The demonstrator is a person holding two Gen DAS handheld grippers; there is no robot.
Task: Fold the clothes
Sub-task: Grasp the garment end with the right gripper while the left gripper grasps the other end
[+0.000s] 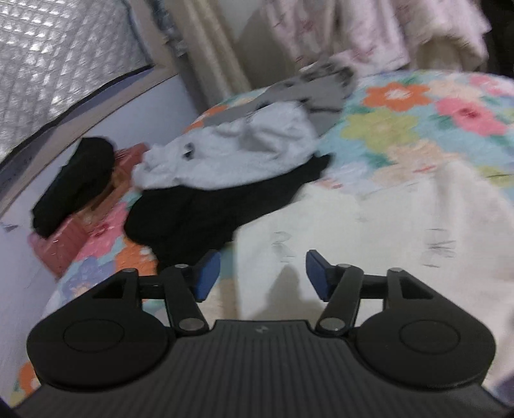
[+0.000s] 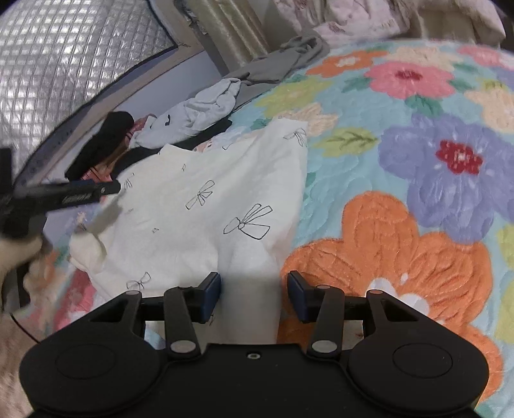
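A cream garment with black bow prints (image 2: 205,209) lies spread on the floral bedspread (image 2: 417,154); it also shows in the left wrist view (image 1: 369,231). My left gripper (image 1: 263,273) is open and empty, hovering over the garment's left part; it also appears in the right wrist view (image 2: 96,189) at the garment's far left edge. My right gripper (image 2: 253,294) is open and empty over the garment's near right edge. Beyond lie a black garment (image 1: 205,205), a light grey one (image 1: 237,144) and a darker grey one (image 1: 308,93).
A black item (image 1: 77,180) sits on a pink box (image 1: 61,244) by the wall at the bed's left. A quilted silver panel (image 2: 64,64) and a curtain (image 2: 231,29) stand behind. More cloth is piled at the far side (image 1: 369,29).
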